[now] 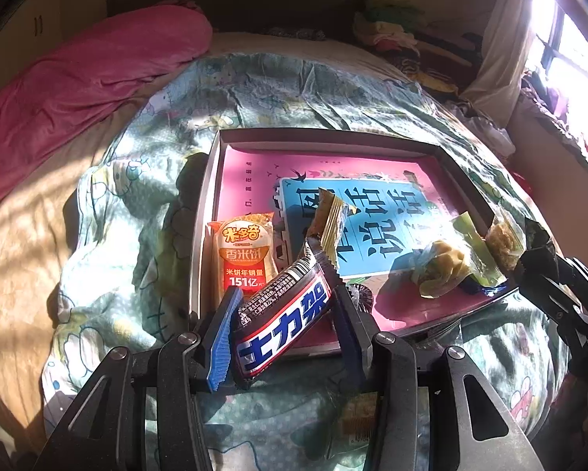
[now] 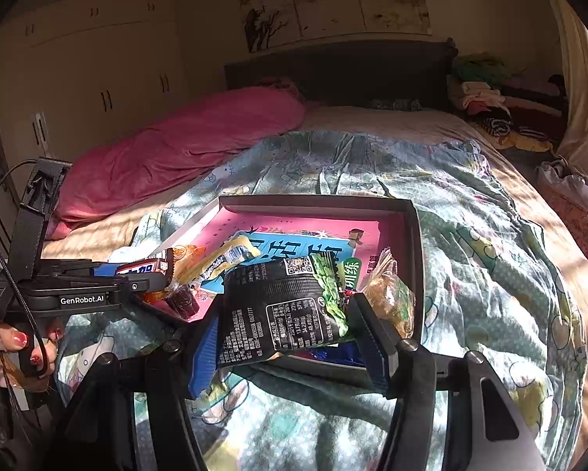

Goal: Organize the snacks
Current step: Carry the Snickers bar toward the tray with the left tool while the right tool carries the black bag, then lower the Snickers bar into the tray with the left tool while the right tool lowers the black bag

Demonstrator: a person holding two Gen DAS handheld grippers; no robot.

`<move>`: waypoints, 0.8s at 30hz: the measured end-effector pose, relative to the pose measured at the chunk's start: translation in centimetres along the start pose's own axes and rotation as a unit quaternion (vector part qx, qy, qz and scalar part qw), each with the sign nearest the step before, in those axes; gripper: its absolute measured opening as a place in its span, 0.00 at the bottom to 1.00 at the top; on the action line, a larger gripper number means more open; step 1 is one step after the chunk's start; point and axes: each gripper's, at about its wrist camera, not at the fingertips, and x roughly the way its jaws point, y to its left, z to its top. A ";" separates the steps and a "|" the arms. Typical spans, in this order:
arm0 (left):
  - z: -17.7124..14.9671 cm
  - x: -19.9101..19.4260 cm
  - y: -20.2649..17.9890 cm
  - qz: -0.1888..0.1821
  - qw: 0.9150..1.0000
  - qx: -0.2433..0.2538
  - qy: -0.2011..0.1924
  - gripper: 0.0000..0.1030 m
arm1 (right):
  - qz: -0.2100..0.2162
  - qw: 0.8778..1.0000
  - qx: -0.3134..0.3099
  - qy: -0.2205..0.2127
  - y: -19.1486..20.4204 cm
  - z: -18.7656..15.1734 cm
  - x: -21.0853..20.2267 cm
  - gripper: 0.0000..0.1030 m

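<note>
Left gripper [image 1: 282, 314] was closed partway on a chocolate bar [image 1: 284, 310], blue pads pressing its two long edges, the bar's far end angled toward 1 o'clock over the near rim of the tray [image 1: 211, 180]. Bar looked light and fairly stiff inside a slick film wrapper; judged that a hold across the middle of its width, as here, was sound, while the crimped ends would slip or fold. At 11 o'clock from the bar, an orange rice-cracker pack [image 1: 246, 255] lay flat in the tray's near-left corner; likely brittle, so best taken by its sealed edge. Toward 2 o'clock sat a small clear-wrapped pastry [image 1: 445, 265], soft and crushable by the look of it. Tray rested on the rumpled quilt [image 1: 137, 212], an uneven, yielding base. Right gripper [image 2: 286, 324] was closed partway on a black-and-green snack bag [image 2: 286, 310], pads on its side edges, held over the tray's near-right corner. Bag appeared puffy, light and slippery; contents probably fragile, so only a gentle squeeze near the seams seemed wise. A hand [image 2: 3, 349] gripped the left tool's handle at 9 o'clock.
</note>
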 end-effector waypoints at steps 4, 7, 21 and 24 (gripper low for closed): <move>0.1 0.2 -0.1 -0.002 1.000 -0.001 0.000 0.46 | 0.000 1.000 0.000 0.000 -0.1 0.1 0.2 0.60; 0.2 0.4 -0.2 -0.003 1.000 -0.004 0.001 0.46 | -0.001 1.000 0.000 0.000 -0.1 0.2 0.5 0.60; 0.9 1.0 -1.9 -0.016 1.000 0.004 -0.004 0.46 | -0.001 1.000 -0.026 0.011 0.5 0.4 2.4 0.60; 1.1 1.1 -2.3 -0.018 1.000 0.006 -0.005 0.46 | -0.001 0.999 -0.041 0.016 1.0 0.4 2.8 0.60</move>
